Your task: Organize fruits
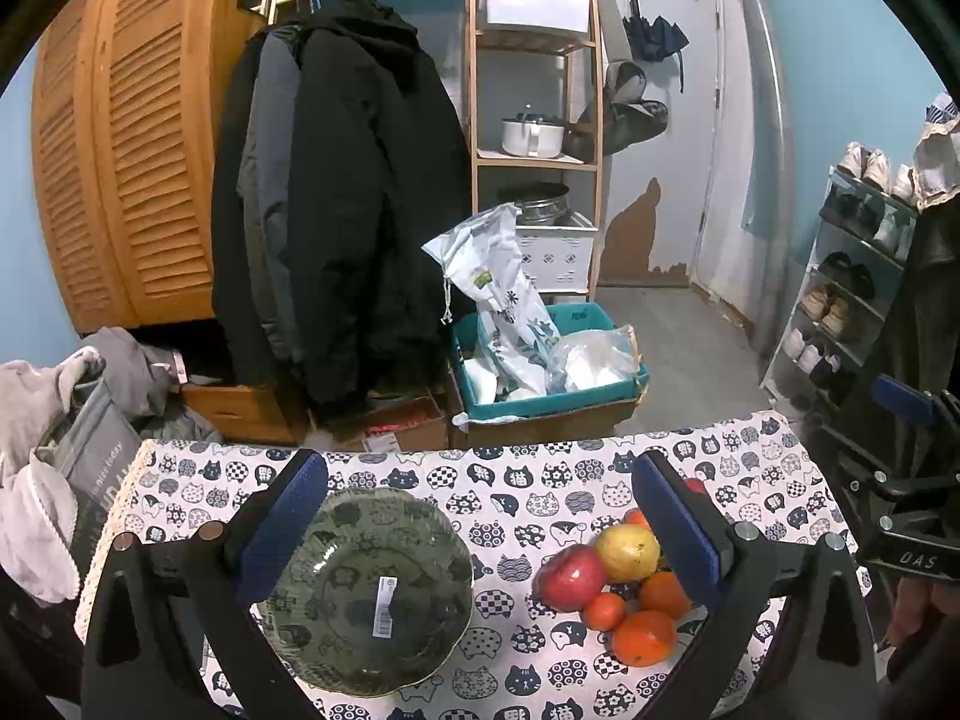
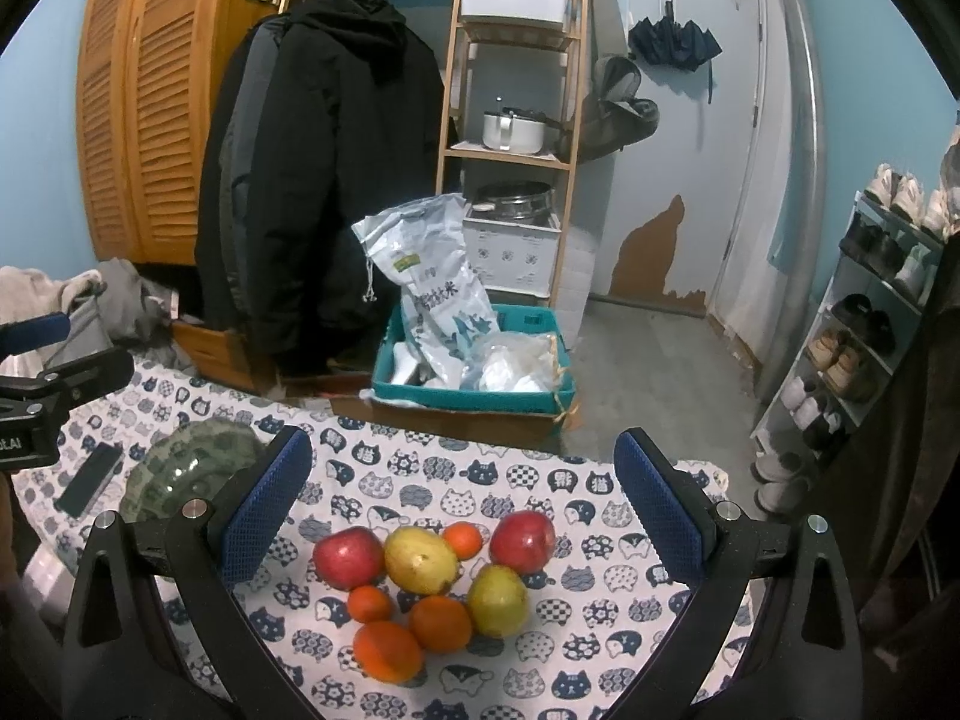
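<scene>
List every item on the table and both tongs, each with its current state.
Left tongs: open, holding nothing.
Right tongs: open, holding nothing.
Green plate: upright, no fruit on it.
Red apples: two, loose on cloth.
Yellow fruits: two, in the cluster.
Oranges: four, in the cluster.
Phone: flat, screen dark.

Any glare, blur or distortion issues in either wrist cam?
Left wrist view: strong fisheye bending at the edges, dark corner vignette; the glass plate is sharp, with faint sheen only. Right wrist view: same barrel distortion; fruit pile is in focus, small highlights on the red apples; the plate shows brighter glare.
</scene>
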